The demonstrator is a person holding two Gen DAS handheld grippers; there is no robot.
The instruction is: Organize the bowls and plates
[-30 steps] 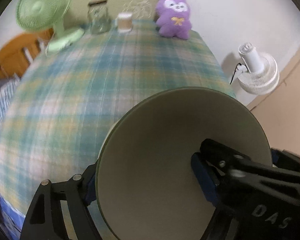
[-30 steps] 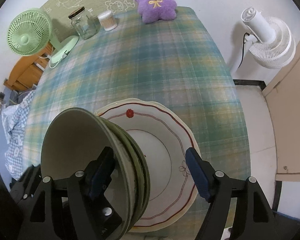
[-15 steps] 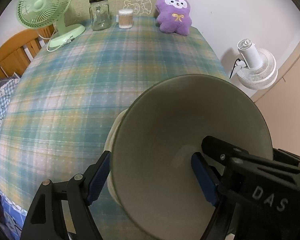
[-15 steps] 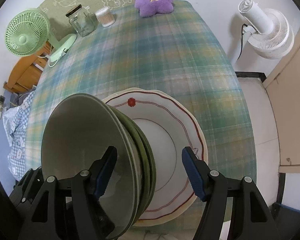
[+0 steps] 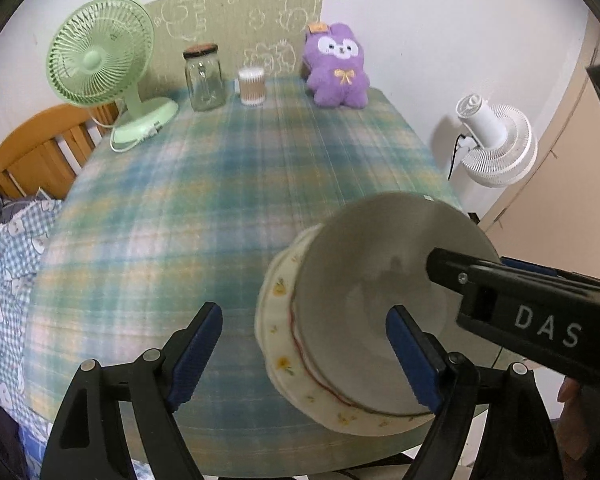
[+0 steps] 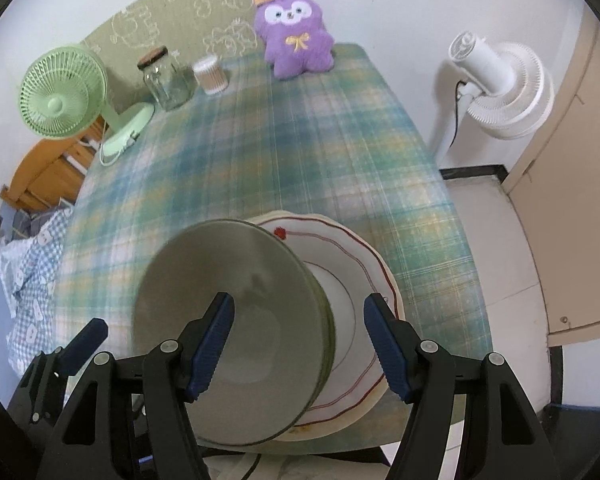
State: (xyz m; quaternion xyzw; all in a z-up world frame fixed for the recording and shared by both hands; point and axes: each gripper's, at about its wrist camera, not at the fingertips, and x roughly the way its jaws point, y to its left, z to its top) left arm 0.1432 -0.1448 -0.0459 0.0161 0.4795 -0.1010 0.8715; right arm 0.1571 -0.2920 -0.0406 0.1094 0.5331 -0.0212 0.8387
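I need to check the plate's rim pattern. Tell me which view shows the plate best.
The right wrist view: the plate shows its inner face, red line and red flower, though the bowl covers its left. The left wrist view shows only its outer edge.

Green-rimmed bowls (image 6: pixel 236 312), nested stack, pale inside, upright on plates (image 6: pixel 356 276) near table's near edge. Plates: cream, scalloped, stacked; top one with red line and red flower, lower one (image 5: pixel 278 344) with small yellow flowers on rim.
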